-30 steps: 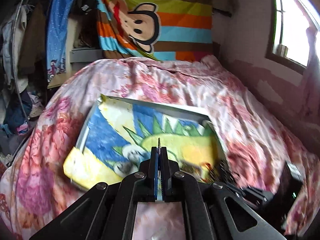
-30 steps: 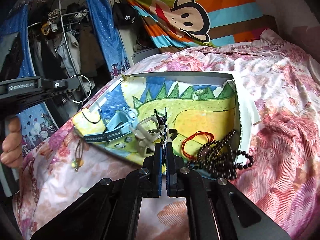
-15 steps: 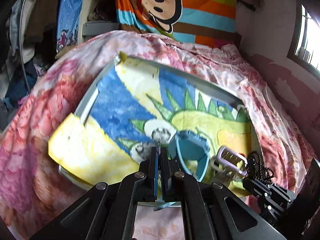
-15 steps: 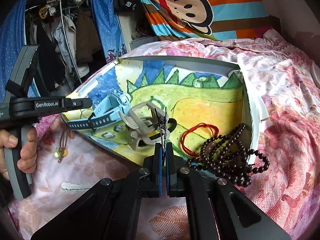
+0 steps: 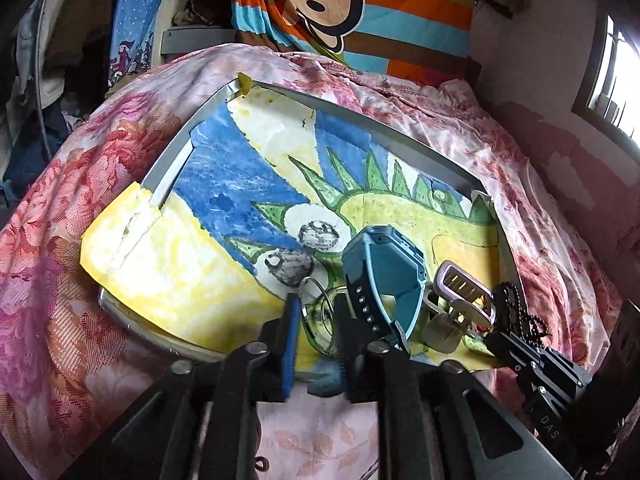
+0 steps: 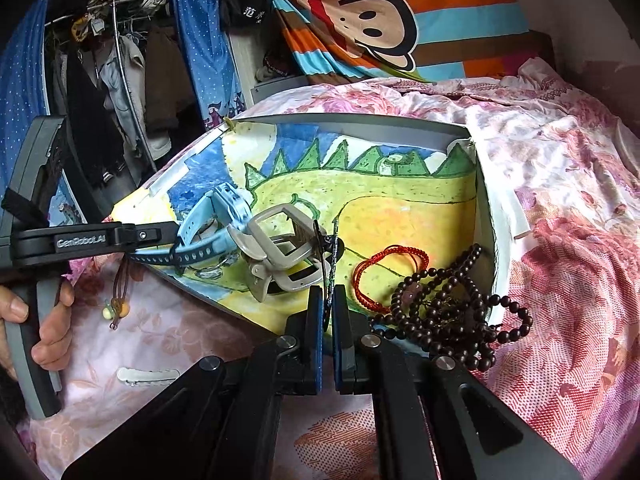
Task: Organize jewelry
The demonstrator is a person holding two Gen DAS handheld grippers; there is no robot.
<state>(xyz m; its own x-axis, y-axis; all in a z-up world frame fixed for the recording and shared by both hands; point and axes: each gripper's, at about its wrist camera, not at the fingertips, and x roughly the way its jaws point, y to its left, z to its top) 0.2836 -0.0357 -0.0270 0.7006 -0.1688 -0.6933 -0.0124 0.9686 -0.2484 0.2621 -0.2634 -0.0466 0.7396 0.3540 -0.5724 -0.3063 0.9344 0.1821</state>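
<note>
A grey tray [image 5: 420, 152] lined with a dinosaur drawing lies on the bed. My left gripper [image 5: 316, 304] hangs over its near edge, jaws opening, with a thin metal ring [image 5: 320, 314] loose between them on the paper. A blue watch [image 5: 384, 276], a grey watch [image 5: 456, 300] and dark beads [image 5: 516, 308] lie to its right. My right gripper [image 6: 328, 292] is shut on a thin dark glittery hoop [image 6: 335, 248], seen edge-on above the tray. A red cord bracelet [image 6: 384, 268] and dark bead strings [image 6: 444, 308] lie to the right of it. The left gripper [image 6: 160, 234] reaches in from the left.
A hand [image 6: 40, 320] holds the left gripper's handle. A cord pendant [image 6: 116, 304] and a white hair clip [image 6: 148, 376] lie on the floral bedspread [image 6: 560, 280] before the tray. A clothes rack [image 6: 116, 80] stands at the left, a striped monkey cloth [image 5: 352, 0] behind.
My left gripper has sunk toward the tray's near edge and its jaws have parted, so the ring now shows between them. The right gripper has stayed shut and almost still.
</note>
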